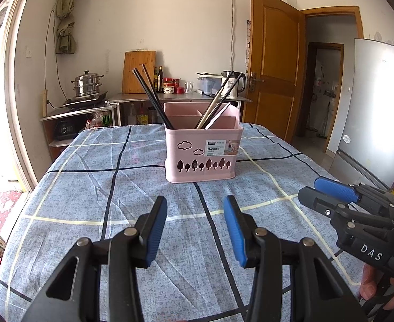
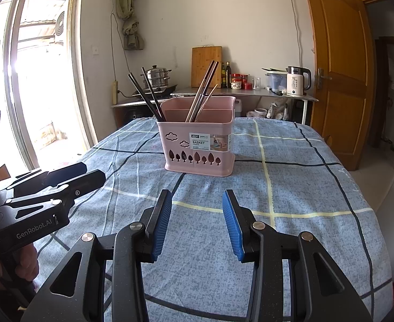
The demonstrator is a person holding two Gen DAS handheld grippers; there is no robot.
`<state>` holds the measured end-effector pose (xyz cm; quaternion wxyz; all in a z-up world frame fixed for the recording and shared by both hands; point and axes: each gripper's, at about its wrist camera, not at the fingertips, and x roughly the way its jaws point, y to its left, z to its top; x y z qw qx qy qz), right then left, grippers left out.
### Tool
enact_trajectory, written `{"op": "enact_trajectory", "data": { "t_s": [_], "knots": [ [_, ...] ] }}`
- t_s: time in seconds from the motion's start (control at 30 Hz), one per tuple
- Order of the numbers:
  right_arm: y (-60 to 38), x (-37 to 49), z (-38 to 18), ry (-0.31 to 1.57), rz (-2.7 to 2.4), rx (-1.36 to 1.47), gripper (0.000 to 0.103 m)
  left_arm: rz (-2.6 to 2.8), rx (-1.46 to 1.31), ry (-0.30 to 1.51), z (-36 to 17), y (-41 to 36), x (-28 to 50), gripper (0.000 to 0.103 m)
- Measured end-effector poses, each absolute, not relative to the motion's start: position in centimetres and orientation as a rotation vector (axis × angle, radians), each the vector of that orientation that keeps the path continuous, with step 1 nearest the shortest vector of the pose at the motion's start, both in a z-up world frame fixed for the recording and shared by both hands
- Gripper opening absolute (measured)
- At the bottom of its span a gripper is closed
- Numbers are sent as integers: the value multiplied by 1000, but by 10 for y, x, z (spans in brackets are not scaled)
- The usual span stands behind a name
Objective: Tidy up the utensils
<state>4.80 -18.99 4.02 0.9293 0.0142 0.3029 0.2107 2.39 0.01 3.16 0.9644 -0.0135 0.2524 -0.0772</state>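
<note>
1. The basket [image 1: 201, 151] is pink and stands upright near the middle of the desk [image 1: 89, 201], on a blue checked cloth [image 2: 291, 187]; inner walls split it into compartments.
2. Two groups of chopsticks stand in it: a dark pair [image 1: 154, 98] leans left out of the left front corner, and a mixed bunch [image 1: 219, 103] (some dark, at least one pale) leans right from the middle. Which compartment the bunch sits in I cannot tell for sure.
3. No loose utensil shows on the cloth in either view.
4. The left gripper [image 1: 195, 228] hovers low over the cloth, short of the basket and aimed at it, its blue pads [image 1: 158, 230] well apart with nothing between them.
5. The right gripper [image 2: 197, 224] is held the same way, just beside the left one, pads [image 2: 163, 222] spread and empty.
6. Judgement: everything visible is already in the basket, so this is either the very start of a re-sort or the finish; with both grippers clear of the basket, I cannot say which.
7. If sorting goes on, the next move likely calls for reaching to a chopstick's upper end, closing on the thin shaft squarely, and lifting straight up so the light basket does not tip.
</note>
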Motion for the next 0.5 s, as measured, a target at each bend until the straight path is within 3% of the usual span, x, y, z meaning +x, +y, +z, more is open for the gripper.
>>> {"op": "enact_trajectory", "data": {
  "t_s": [0.5],
  "knots": [
    [-190, 48, 40, 621, 435, 28, 40, -141, -27, 502, 31, -3, 23, 46]
  ]
}}
